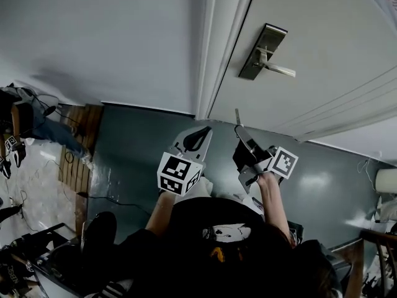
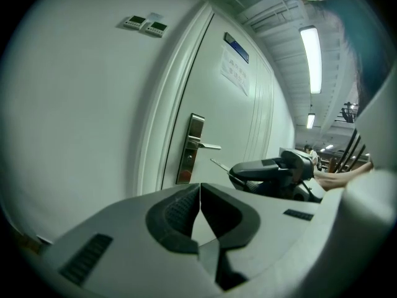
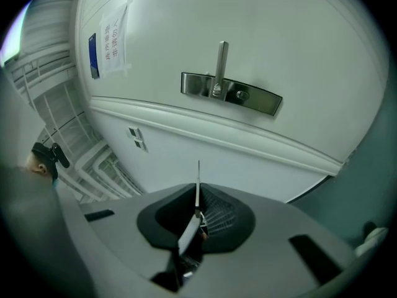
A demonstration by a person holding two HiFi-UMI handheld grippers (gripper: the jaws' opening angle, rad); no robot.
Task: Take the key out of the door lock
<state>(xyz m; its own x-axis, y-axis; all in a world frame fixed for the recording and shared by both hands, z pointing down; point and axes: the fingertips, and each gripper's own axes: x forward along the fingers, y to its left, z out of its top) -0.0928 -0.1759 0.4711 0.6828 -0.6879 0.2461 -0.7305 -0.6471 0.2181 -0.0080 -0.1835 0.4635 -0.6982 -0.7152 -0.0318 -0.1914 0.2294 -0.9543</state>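
White door (image 1: 322, 54) fills the background, with the lock plate (image 3: 231, 93) at 12 o'clock from my right claw (image 3: 197, 198). Its jaws clamp the key (image 3: 190, 230), which is out of the lock (blade towards the door). Beside it, my left claw (image 2: 200, 205) is closed on nothing. Risk: the pinch is thin and edge-on, so a knock could twist the key loose.
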